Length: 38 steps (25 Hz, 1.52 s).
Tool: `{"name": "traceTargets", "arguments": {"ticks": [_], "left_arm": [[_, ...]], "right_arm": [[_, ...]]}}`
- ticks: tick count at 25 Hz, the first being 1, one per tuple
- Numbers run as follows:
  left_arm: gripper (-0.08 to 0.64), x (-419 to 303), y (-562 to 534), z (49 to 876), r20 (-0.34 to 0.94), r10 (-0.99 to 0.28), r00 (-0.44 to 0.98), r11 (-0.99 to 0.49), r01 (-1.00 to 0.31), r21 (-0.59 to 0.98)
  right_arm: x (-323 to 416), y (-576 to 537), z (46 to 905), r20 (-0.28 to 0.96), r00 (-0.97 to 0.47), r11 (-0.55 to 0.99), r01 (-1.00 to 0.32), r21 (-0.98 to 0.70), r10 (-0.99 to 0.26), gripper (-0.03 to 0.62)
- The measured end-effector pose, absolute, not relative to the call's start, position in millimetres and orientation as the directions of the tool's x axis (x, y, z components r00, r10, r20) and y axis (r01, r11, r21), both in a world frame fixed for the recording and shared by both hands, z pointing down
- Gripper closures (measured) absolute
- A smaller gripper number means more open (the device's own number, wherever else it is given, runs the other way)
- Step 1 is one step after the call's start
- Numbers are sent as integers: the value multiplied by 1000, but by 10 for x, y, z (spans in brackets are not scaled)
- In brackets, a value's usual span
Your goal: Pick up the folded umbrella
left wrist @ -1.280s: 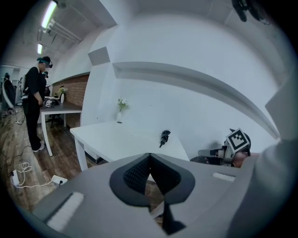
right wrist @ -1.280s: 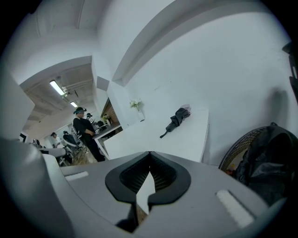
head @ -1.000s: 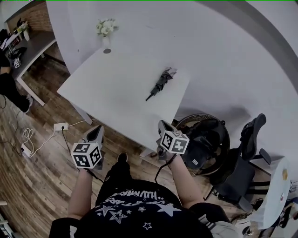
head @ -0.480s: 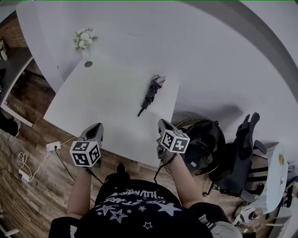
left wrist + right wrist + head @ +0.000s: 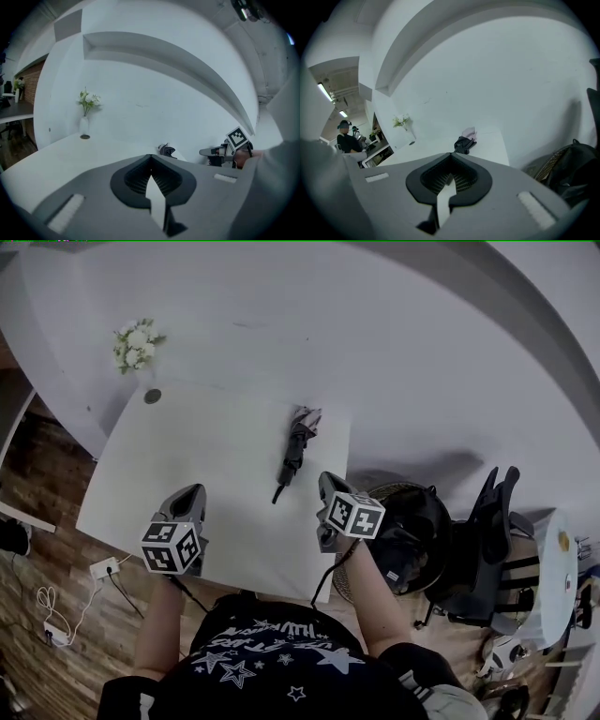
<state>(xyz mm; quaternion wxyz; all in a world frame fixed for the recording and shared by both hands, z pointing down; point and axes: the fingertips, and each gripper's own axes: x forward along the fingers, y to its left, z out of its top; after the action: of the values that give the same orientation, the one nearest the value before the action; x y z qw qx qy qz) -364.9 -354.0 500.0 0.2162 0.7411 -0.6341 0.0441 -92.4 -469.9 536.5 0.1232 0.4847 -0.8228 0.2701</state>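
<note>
The folded black umbrella (image 5: 292, 454) lies on the white table (image 5: 216, 456), handle toward me, with a pale strap at its far end. It also shows ahead in the left gripper view (image 5: 166, 150) and the right gripper view (image 5: 463, 143). My left gripper (image 5: 193, 493) hovers over the table's near part, to the left of the umbrella and short of it, shut and holding nothing. By the table's right edge, just short of the handle, my right gripper (image 5: 324, 480) is shut and holds nothing. The jaws meet in both gripper views (image 5: 150, 156) (image 5: 451, 155).
A vase of white flowers (image 5: 135, 337) and a round grommet (image 5: 152, 397) sit at the table's far left corner against the wall. A round fan (image 5: 412, 521) and a dark office chair (image 5: 487, 540) stand to the right. Cables and a power strip (image 5: 103, 568) lie on the wood floor.
Both grippers have come forward from over the floor to over the table's near edge. The umbrella lies where it was and now appears closer.
</note>
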Motion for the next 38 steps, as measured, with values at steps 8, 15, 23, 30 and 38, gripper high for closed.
{"name": "traceTargets", "arguments": {"ticks": [8,15,23,30,38], "left_arm": [[557,-3683,-4068,5065,347,-898,270,-183,-947,263],[557,-3658,-4410,5180,369,-870,327,-239,-934,265],[557,-3739,-4534,5338,399,-851,342,-238,-927,289],[557,-3744,-4582,5439,412,-840,354,-237,-921,310],[557,-3732,-4556,5532,424,-831,361,-229,-915,331]], "right_arm": [[-1208,-5084,5609,525,-460,332,-886,-323,-716,537],[-1331,-5391,5889,568,-405,246,-909,-337,-717,377],[-1532,-5583,6215,644,-364,214,-929,-301,-672,302],[-1586,-5686,6436,703,-305,215,-952,-217,-643,284],[-1610,-5718,6617,740,-251,206,-966,-154,-624,296]]}}
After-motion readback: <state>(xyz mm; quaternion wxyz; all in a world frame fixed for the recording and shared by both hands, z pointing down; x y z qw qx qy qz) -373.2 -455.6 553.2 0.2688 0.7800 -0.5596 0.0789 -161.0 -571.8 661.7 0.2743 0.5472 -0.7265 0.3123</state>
